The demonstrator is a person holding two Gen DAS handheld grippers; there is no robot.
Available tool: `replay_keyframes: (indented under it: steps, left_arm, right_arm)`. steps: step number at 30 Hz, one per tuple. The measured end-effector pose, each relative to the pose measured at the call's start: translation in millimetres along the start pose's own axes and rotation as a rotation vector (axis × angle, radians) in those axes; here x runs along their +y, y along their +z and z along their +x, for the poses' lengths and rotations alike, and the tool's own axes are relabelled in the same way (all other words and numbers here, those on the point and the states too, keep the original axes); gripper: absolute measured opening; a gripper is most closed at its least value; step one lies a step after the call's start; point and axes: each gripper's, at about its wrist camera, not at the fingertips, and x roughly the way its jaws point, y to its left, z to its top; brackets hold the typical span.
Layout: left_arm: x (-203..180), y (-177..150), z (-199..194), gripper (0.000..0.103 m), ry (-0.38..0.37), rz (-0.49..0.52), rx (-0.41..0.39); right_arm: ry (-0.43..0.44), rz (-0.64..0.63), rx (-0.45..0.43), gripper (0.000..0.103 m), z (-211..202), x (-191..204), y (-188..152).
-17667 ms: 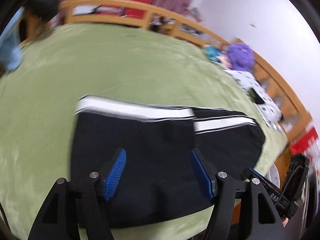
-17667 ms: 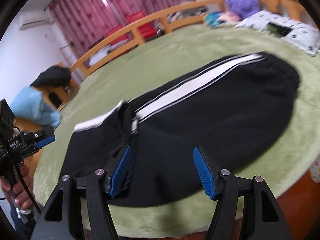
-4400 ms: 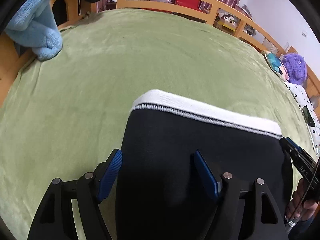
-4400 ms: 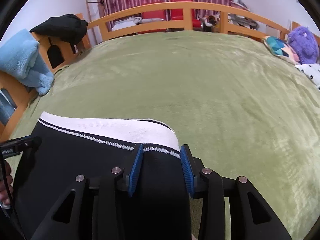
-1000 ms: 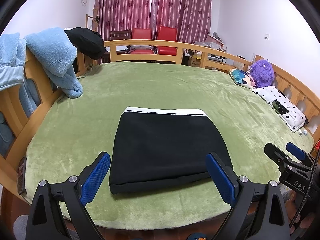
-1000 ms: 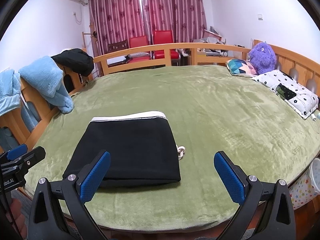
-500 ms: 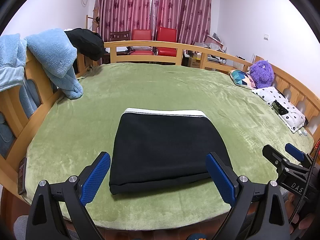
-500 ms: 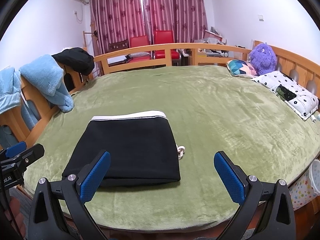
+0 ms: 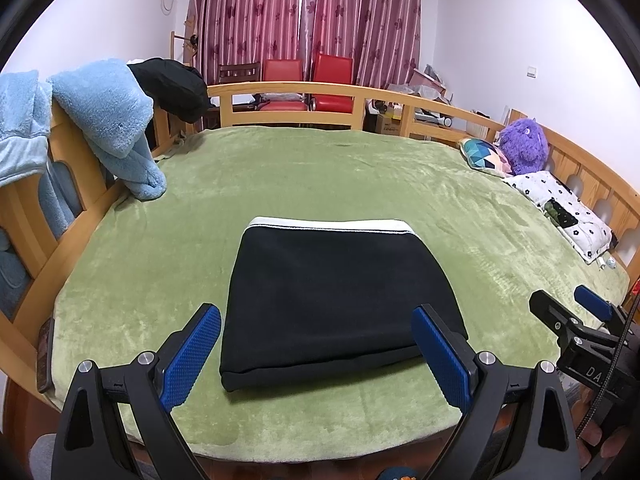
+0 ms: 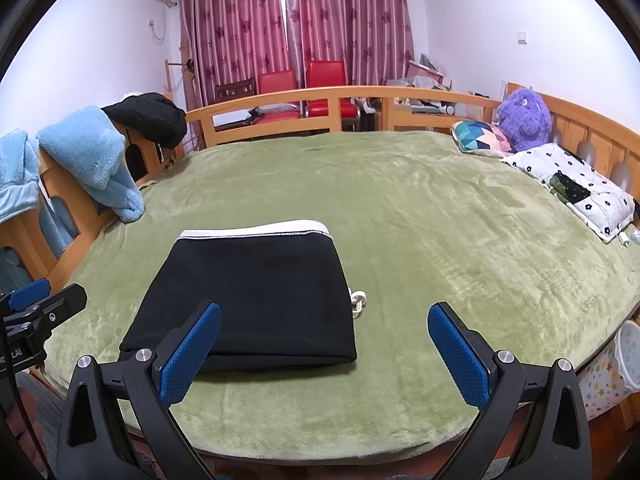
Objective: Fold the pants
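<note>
The black pants (image 9: pixel 332 292) lie folded into a compact rectangle on the green bed cover (image 9: pixel 360 184), with a white band along the far edge. They also show in the right wrist view (image 10: pixel 252 296), with a white drawstring end (image 10: pixel 358 300) poking out at the right side. My left gripper (image 9: pixel 316 354) is open and empty, held back from the near edge of the bed. My right gripper (image 10: pixel 324 354) is open and empty, also held back, to the right of the pants. Each gripper shows at the edge of the other's view.
A wooden rail (image 9: pixel 288 92) runs around the bed. Blue fleece garments (image 9: pixel 104 120) and a black garment (image 9: pixel 172 84) hang over the left rail. A purple plush toy (image 9: pixel 524 146), a patterned cushion (image 9: pixel 482 154) and a dotted pillow (image 9: pixel 564 208) lie at the right. Red chairs stand behind.
Both grippers have stayed open and almost still over the last second. The pants have not moved. Earlier, the pants lay unfolded and the grippers worked on them.
</note>
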Motion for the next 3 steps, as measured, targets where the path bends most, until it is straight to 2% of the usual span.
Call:
replay_keyframes:
  steps: [3]
  left_arm:
    - [-1.0,1.1,0.5,0.097,-0.007,-0.001,-0.007]
  right_arm:
    - [0.012,0.004,-0.002,0.102,-1.1,1.2,-0.2]
